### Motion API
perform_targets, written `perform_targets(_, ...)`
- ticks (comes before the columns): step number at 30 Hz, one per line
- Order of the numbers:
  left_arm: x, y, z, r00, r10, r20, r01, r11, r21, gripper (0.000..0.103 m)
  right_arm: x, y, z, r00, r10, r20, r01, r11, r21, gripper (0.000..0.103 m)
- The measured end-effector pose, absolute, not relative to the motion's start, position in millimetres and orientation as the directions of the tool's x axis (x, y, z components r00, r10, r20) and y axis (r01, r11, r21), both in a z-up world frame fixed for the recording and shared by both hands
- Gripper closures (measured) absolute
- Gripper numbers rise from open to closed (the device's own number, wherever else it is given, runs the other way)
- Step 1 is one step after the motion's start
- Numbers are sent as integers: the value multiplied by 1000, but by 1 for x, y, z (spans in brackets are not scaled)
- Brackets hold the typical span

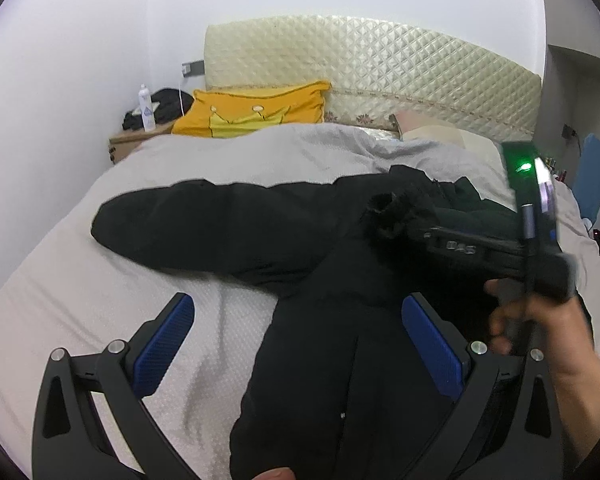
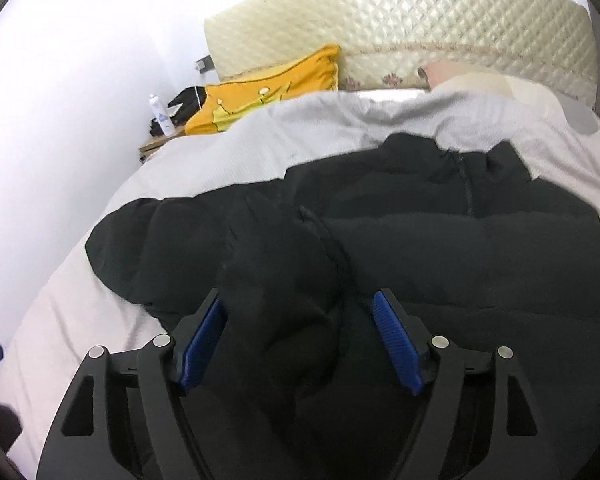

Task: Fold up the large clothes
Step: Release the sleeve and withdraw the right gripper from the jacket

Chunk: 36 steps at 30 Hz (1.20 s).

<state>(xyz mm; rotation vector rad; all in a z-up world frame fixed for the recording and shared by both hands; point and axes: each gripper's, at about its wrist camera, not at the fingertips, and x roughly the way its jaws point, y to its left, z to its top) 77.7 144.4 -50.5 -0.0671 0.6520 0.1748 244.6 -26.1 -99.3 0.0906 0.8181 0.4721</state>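
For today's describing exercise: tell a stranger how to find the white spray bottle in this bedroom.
Start at the quilted cream headboard and move left past the yellow pillow to the small wooden nightstand in the corner. The white spray bottle stands upright there. It is the only tall, pale thing, set against a dark bundle behind it.

Left hand-held gripper (image 1: 296, 344) spread wide, right hand-held gripper (image 2: 300, 340) parted

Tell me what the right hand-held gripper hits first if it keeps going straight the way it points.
Most likely the black puffy jacket on the grey bedspread: a bunched fold lies between the open right hand-held gripper pads, though depth is hard to judge.
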Motion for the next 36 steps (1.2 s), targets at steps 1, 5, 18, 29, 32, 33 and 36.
perform_targets(1,77,144,-49,783,139,-606,-182,983,-9,0,242,-29,-94,594,434,-677,-376,894,244,29)
perform_targets(5,75,140,-42,787,126,-604,-174,984,-21,0,227,-53,-67,648,411,-641,-367,906,211,29)
perform_targets(18,54,105,-23,819,87,-567,-132,991,-38,0,164,-131,3,783,338,-522,-323,938,122,27)
perform_targets(29,18,68,3,867,45,-496,-81,995,-52,0,99,-197,19,857,257,-446,-233,966,110,27)
perform_targets(32,10,53,9,882,49,-468,-74,997,-36,0,84,-210,17,862,247,-442,-224,969,104,27)
perform_targets(33,8,49,10,883,41,-467,-65,997,-35,0,79,-214,17,864,244,-440,-221,970,104,27)
perform_targets(36,5,39,11,884,30,-466,-48,998,-28,0,64,-225,15,869,242,-431,-216,970,109,27)
